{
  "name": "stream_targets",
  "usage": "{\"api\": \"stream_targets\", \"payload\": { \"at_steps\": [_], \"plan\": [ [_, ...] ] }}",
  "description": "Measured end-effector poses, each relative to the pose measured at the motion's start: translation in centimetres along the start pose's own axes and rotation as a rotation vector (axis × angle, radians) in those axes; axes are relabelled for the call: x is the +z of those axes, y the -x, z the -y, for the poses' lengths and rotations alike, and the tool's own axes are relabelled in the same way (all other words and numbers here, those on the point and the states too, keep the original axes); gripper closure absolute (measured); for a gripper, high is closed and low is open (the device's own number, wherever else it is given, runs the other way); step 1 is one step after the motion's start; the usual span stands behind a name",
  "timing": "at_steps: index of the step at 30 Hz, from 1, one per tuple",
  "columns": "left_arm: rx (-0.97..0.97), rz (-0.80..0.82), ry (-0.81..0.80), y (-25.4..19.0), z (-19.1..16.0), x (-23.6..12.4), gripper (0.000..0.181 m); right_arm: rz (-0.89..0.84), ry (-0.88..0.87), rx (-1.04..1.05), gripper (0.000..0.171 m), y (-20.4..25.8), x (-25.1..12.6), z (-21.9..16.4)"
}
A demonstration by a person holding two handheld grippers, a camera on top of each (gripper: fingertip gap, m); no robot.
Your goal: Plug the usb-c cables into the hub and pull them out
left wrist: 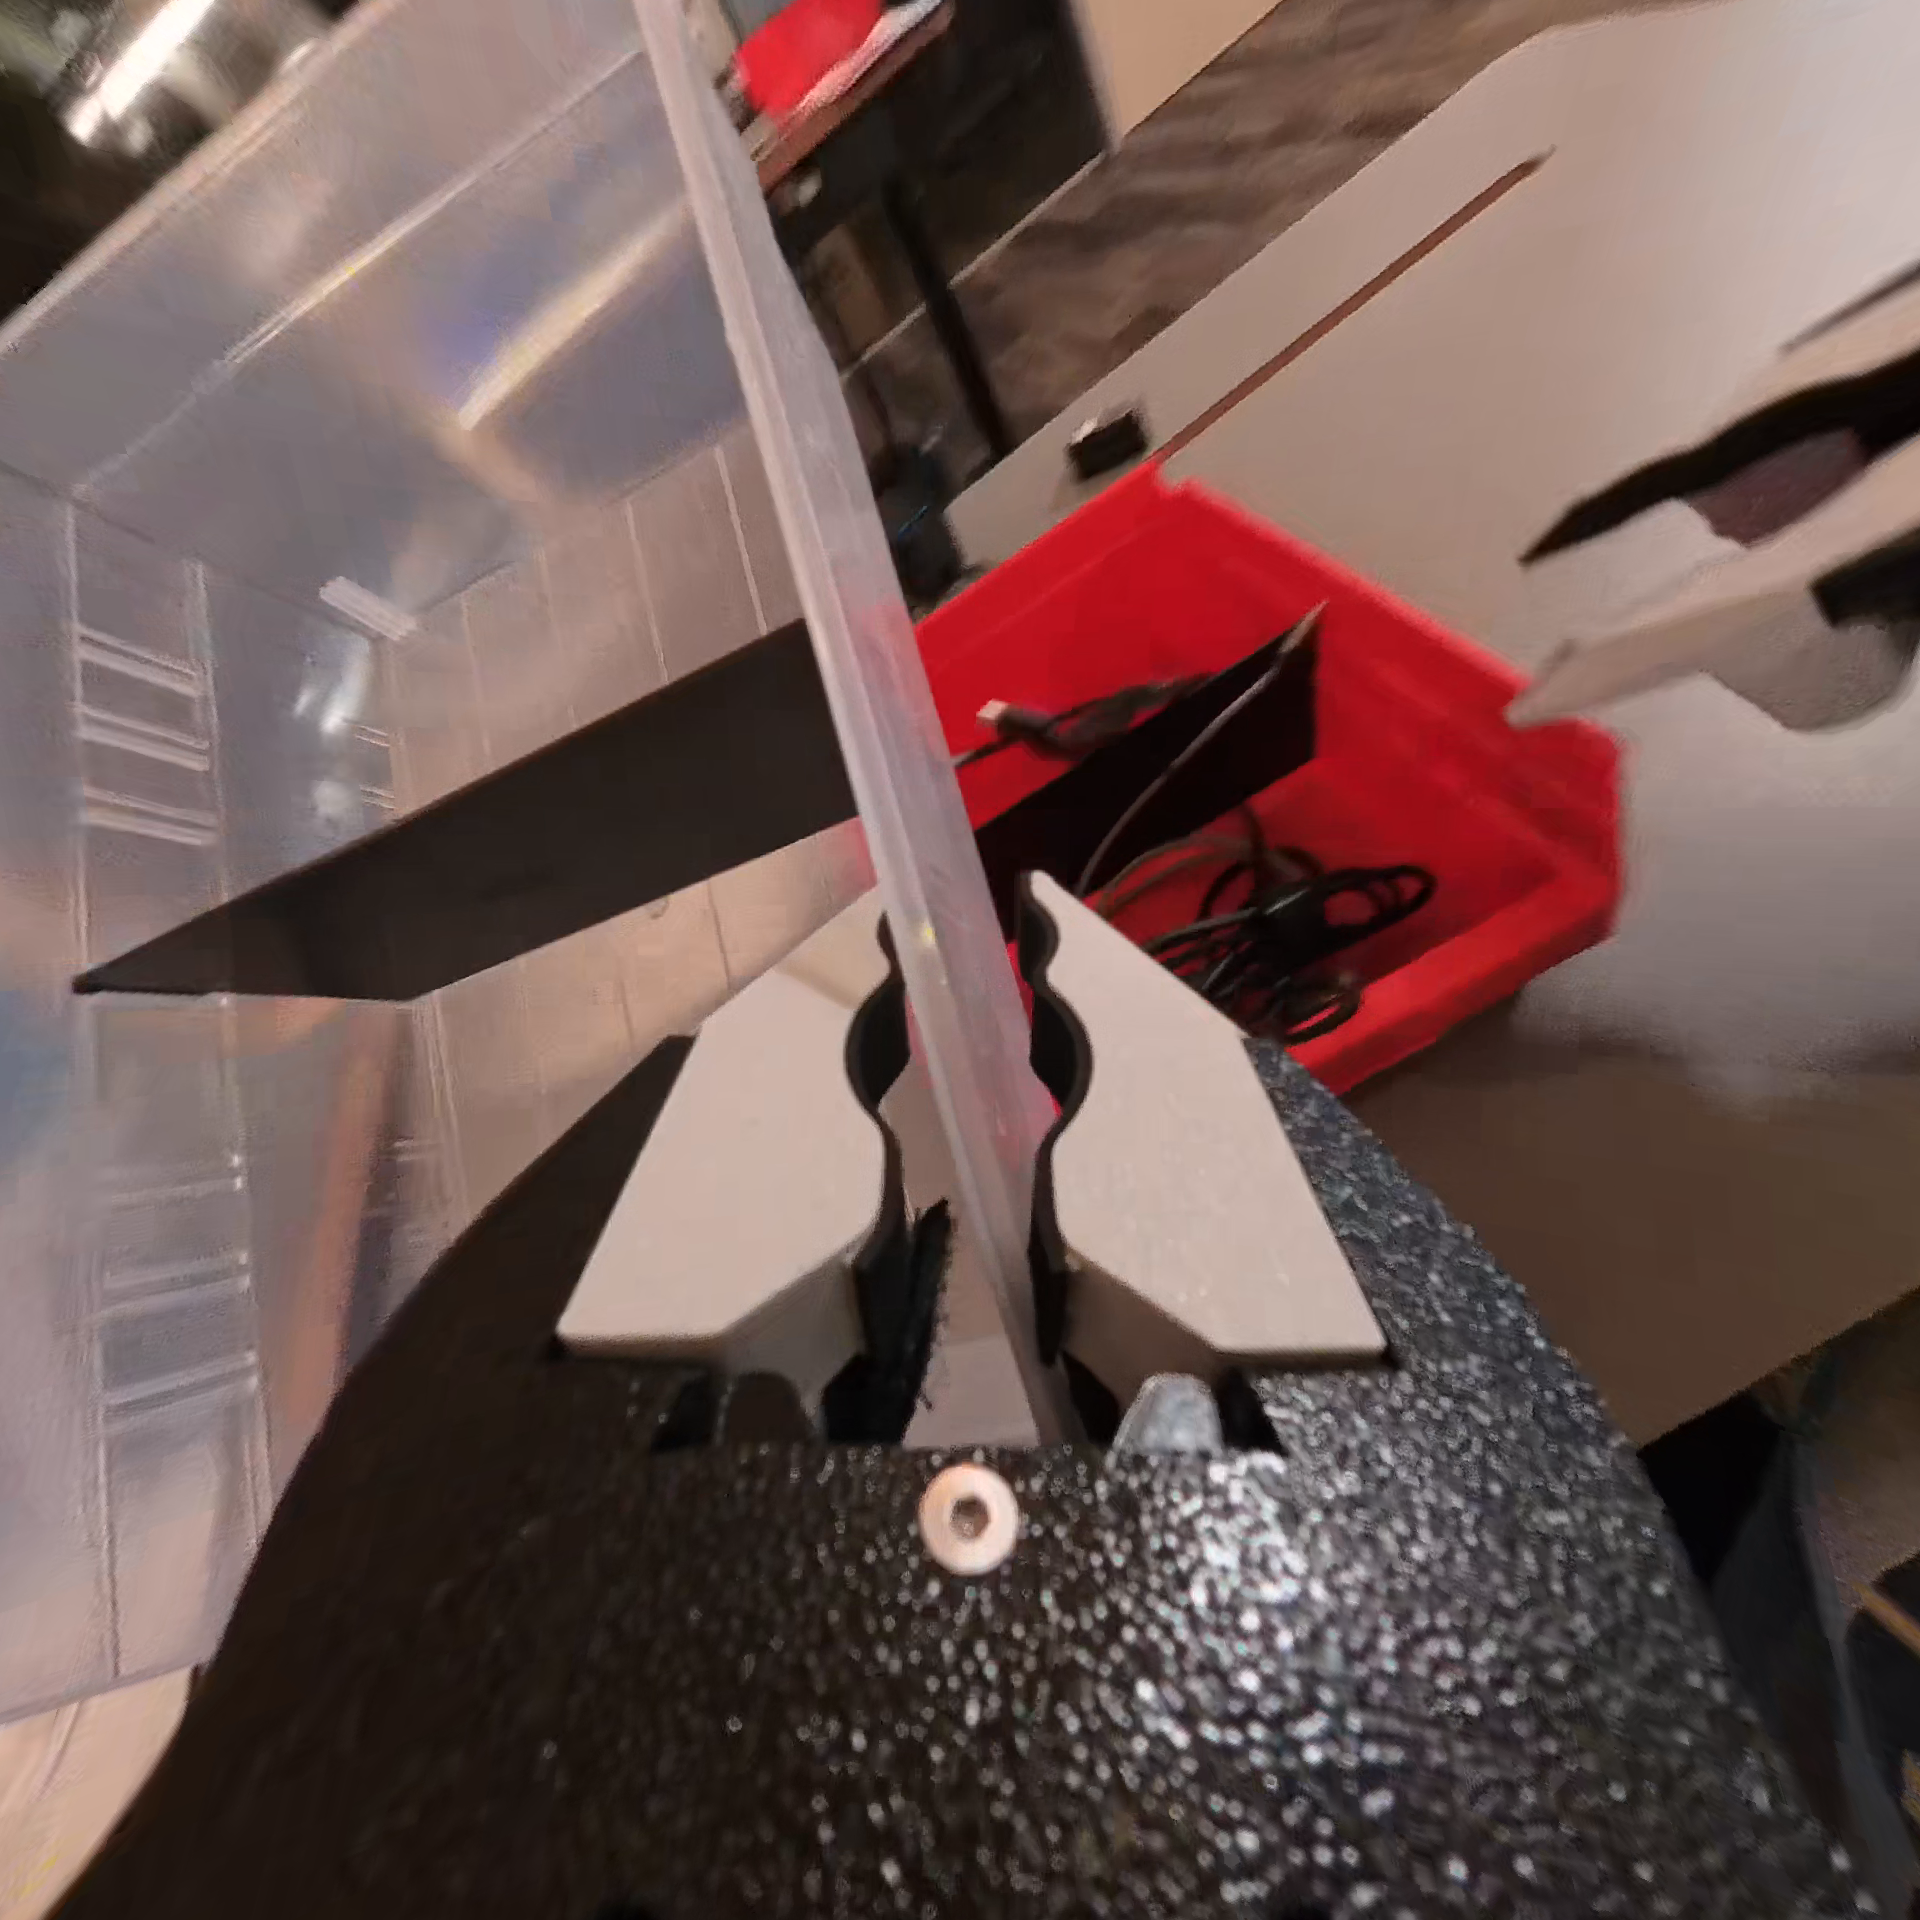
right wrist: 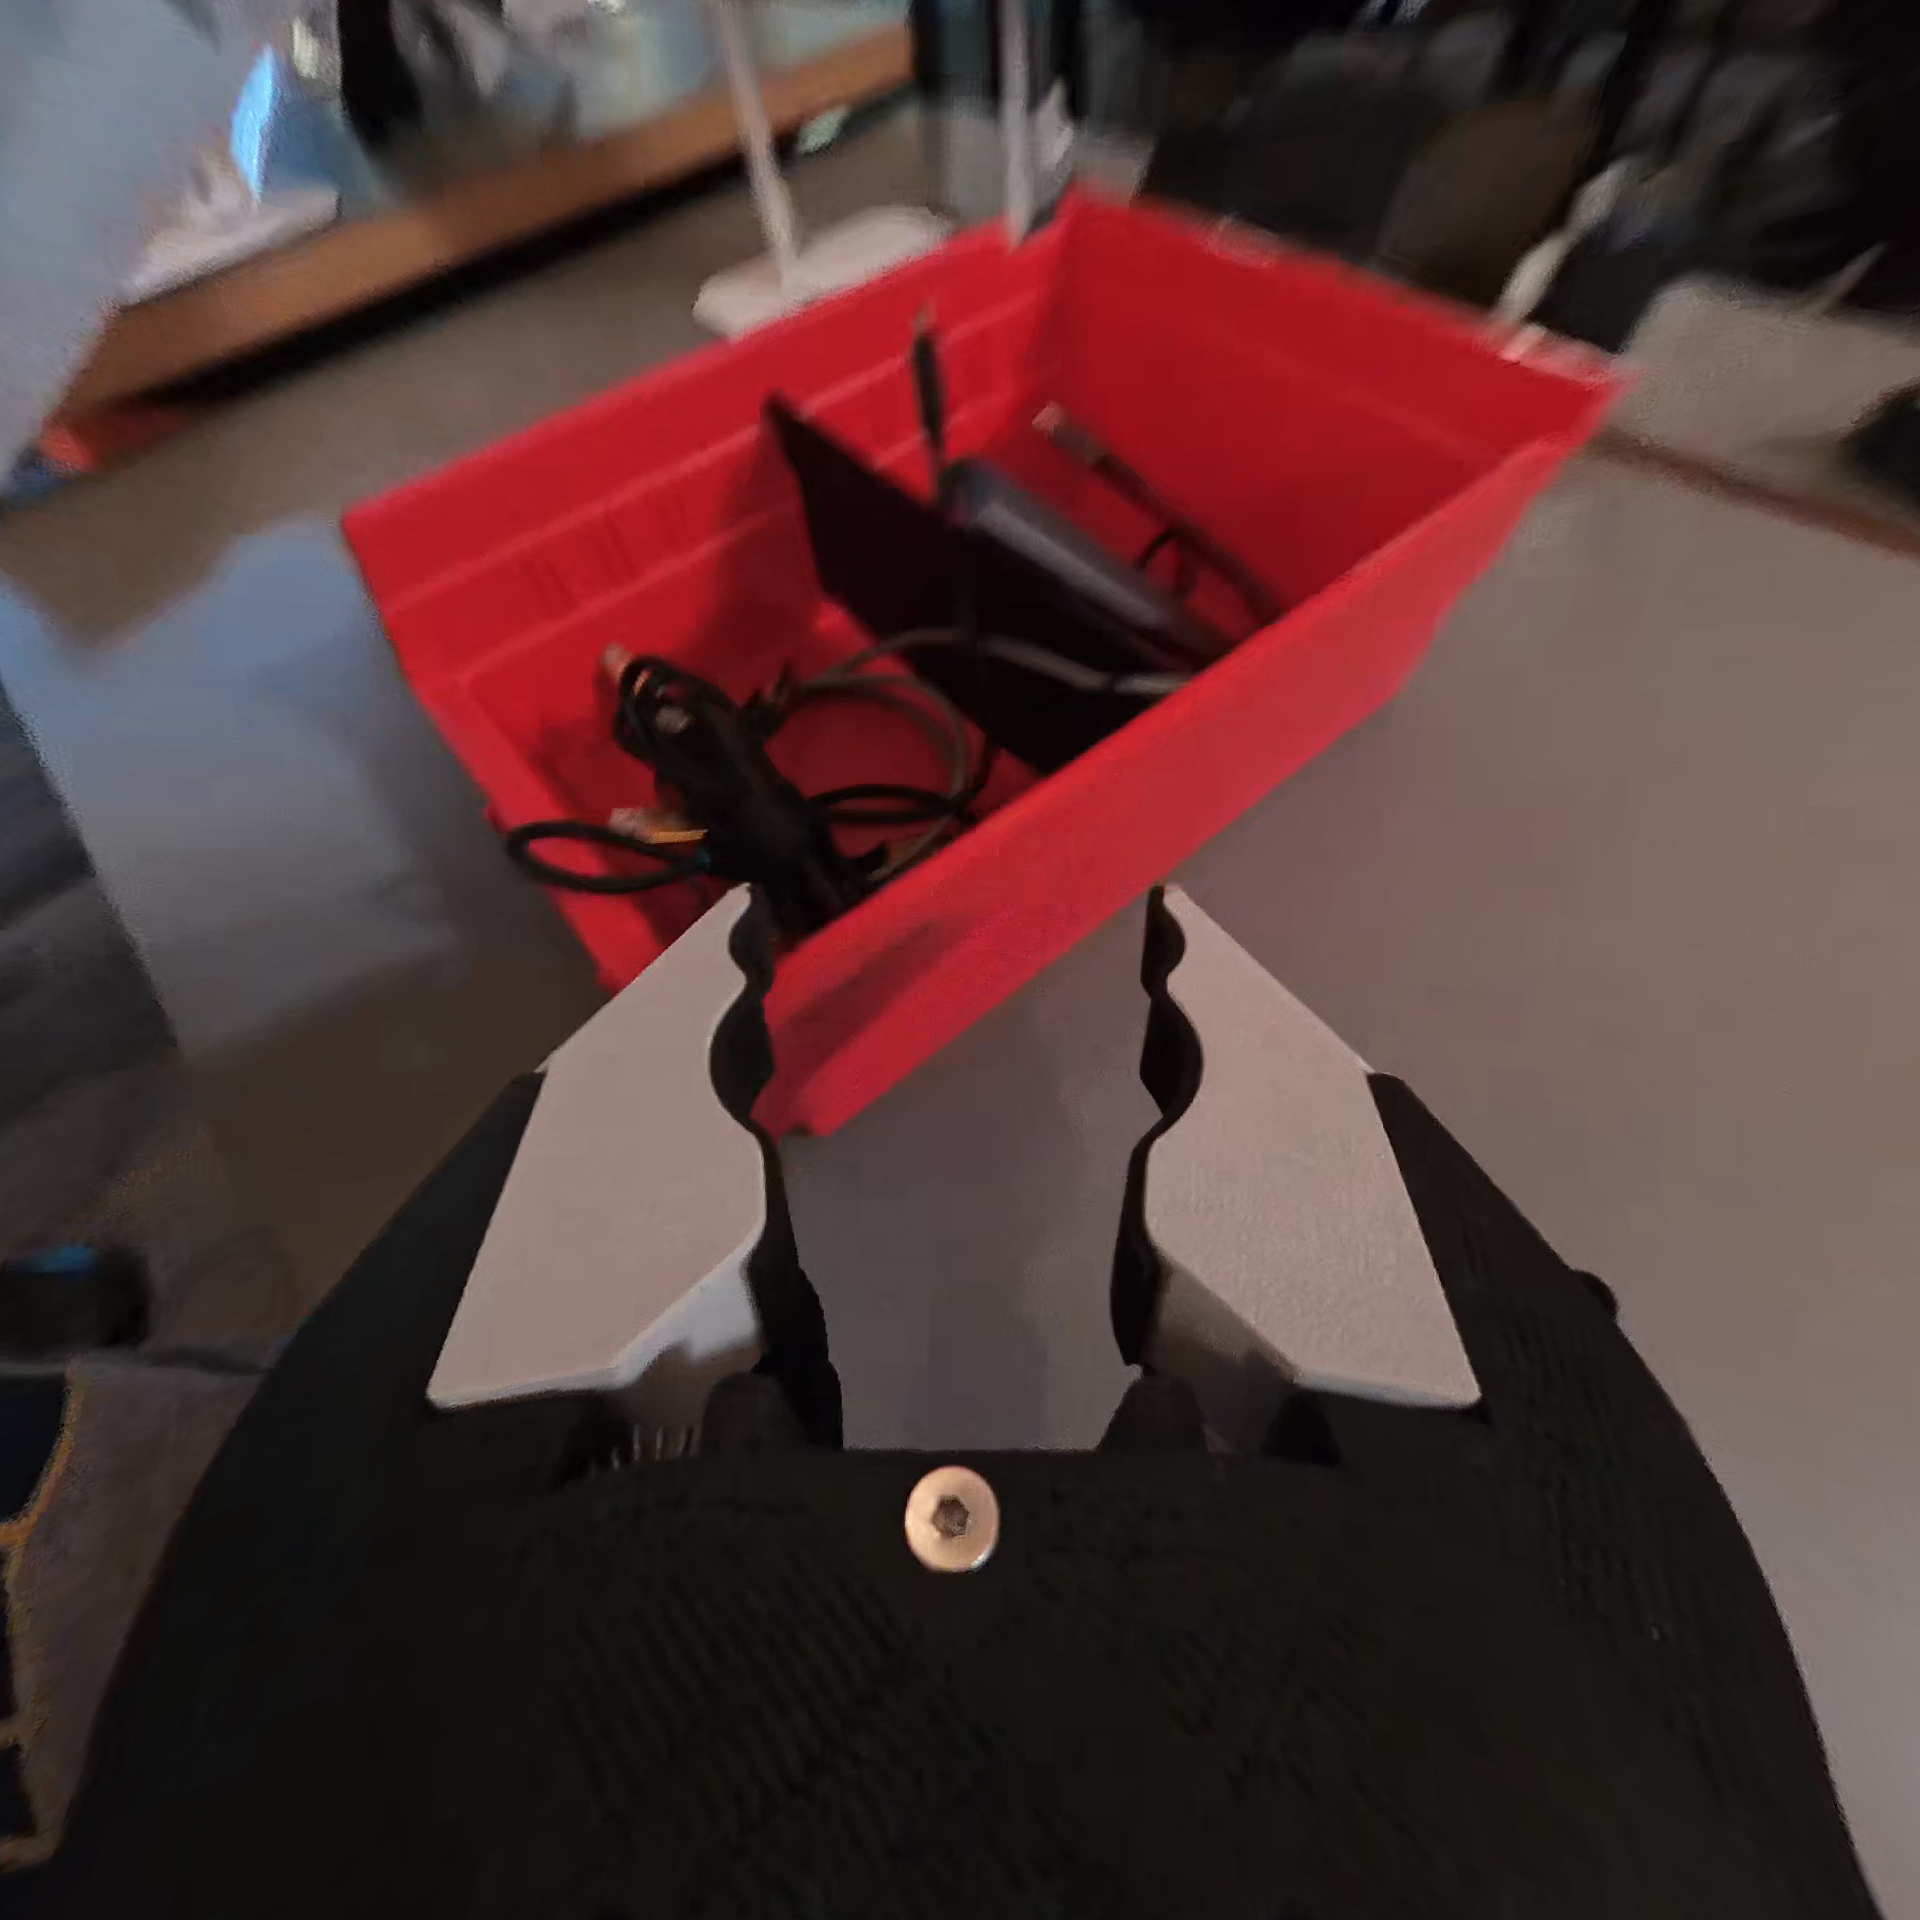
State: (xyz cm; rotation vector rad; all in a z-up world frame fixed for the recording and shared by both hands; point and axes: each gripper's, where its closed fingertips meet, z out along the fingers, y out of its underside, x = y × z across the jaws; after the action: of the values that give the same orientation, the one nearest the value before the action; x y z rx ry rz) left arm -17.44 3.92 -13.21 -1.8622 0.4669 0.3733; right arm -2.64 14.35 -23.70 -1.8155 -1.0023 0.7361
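While the left gripper [left wrist: 961,997] has its jaws closed down on the thin edge of a clear plastic bin [left wrist: 312,582], which it holds up off the table, the right gripper [right wrist: 951,1018] hangs with its jaws wide apart and nothing between them. The step in hand looks like clearing that clear bin away so both grippers can get at the red bin [right wrist: 1195,810]. To do it well, the left should keep its pinch firm near the rim (the wall is thin and slick, so it could twist or slip) and set the bin down well apart from the red one before letting go.

Inside the red bin a black divider [right wrist: 894,540] stands across the middle. The hub [right wrist: 1049,551], a grey slab, leans against the divider in the far compartment, with a cable plug [right wrist: 1060,426] poking up beside it. The cables [right wrist: 790,769], a dark tangle, lie in the near compartment. In the right wrist view the tangle sits just beyond and slightly left of the open fingertips, with the bin's near wall crossing between them. In the left wrist view the red bin lies beyond the held wall, to its right.
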Motion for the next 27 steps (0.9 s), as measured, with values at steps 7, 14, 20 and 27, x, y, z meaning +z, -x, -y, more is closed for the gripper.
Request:
{"api": "stream_targets", "payload": {
  "at_steps": [7,14,20,27],
  "plan": [
    [0.159,-0.398,-0.16,-11.6,8.3,4.2,0.166,-0.541,-0.364,0.054,0.102,-13.4,-16.4,3.6],
    [0.31,-0.814,-0.216,-26.1,12.8,6.8,0.172,-0.967,-0.541,0.046,0.108,-19.0,-31.2,-1.4],
    [0.355,-0.903,-0.125,-34.0,13.5,11.1,0.178,-1.055,-0.523,0.078,0.113,-21.3,-34.8,-4.9],
    [0.34,-0.874,-0.072,-37.9,12.5,15.4,0.177,-0.955,-0.455,0.08,0.117,-21.5,-31.6,-6.1]
  ]
}}
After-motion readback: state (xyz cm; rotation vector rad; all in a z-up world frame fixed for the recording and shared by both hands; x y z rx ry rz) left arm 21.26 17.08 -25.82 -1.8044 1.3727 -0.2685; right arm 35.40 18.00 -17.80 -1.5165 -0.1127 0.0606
